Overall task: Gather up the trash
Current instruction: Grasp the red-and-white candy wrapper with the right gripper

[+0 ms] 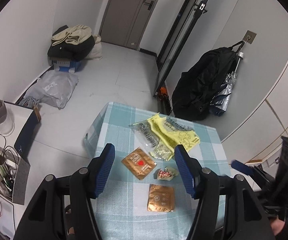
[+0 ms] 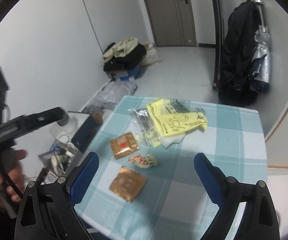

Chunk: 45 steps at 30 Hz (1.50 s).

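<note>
a small table covered with a blue and white checked cloth [image 1: 208, 140] is seen from above by both cameras, and the trash is spread on it. a flat brown foil packet with a red heart [image 1: 138, 163] lies in the middle, a small crumpled red and white wrapper [image 1: 165, 173] lies just beside it, and a second flat brown foil packet [image 1: 161, 198] lies nearest the person. further back, a thin yellow plastic bag [image 1: 176, 138] is heaped together with a clear plastic bag with dark print [image 1: 148, 138]. nothing has been picked up yet, so the job is judged to be at its very start. the left gripper [image 1: 144, 156] is held above the table with its blue fingers spread wide and nothing between them. the right gripper [image 2: 146, 160] is also held wide apart and empty, over the near edge of the cloth. in the left view the heart packet and the crumpled wrapper are framed right between the fingers, so the left gripper is judged to be the nearer one to them. the crumpled wrapper lies a little to the right of the middle of that gap, with its long side running across from finger to finger. it is guessed that a straight drop downward would be needed. the flat packets could be hard to pinch off the cloth.
</note>
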Each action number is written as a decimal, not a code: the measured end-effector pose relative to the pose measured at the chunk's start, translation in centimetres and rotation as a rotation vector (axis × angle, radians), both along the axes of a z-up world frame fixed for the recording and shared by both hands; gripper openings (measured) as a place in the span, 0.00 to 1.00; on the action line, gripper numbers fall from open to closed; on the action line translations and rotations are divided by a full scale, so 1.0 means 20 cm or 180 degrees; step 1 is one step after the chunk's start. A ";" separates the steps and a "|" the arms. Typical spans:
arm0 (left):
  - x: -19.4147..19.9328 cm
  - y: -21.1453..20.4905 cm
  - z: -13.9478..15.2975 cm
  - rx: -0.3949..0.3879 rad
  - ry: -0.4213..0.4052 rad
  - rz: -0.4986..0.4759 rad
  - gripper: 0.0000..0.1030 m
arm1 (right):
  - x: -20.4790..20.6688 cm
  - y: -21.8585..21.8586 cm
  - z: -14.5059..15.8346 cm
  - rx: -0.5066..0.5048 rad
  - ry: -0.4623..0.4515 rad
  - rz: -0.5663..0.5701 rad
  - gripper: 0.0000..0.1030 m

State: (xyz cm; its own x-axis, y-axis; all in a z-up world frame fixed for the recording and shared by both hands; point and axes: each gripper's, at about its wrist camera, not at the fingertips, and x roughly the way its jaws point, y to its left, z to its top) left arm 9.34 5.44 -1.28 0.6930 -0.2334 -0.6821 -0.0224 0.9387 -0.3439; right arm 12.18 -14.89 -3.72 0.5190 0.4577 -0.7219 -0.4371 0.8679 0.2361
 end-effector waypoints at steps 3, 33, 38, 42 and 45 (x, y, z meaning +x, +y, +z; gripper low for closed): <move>0.01 0.02 -0.02 0.0041 0.0066 0.0015 0.57 | 0.09 0.05 -0.10 -0.0053 0.0230 0.0055 0.94; 0.05 0.21 -0.13 0.0132 0.0367 0.0565 0.72 | 0.31 0.36 -0.44 -0.0690 0.0802 0.0497 0.70; 0.05 0.19 -0.15 0.0147 0.0417 0.0530 0.72 | 0.29 0.39 -0.44 -0.0832 0.0704 0.0529 0.52; 0.06 0.16 -0.16 0.0184 0.0455 0.0477 0.72 | 0.29 0.33 -0.43 -0.0770 0.0772 0.0510 0.43; 0.07 0.12 -0.18 0.0243 0.0512 0.0384 0.72 | 0.28 0.27 -0.42 -0.0777 0.0782 0.0503 0.40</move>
State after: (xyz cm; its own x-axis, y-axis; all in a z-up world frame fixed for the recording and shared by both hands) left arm 10.66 7.90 -4.91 0.5935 -0.0987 -0.7988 -0.1851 0.9491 -0.2548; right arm 17.83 -9.55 -12.04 0.2535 0.3175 -0.9138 -0.5261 0.8379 0.1452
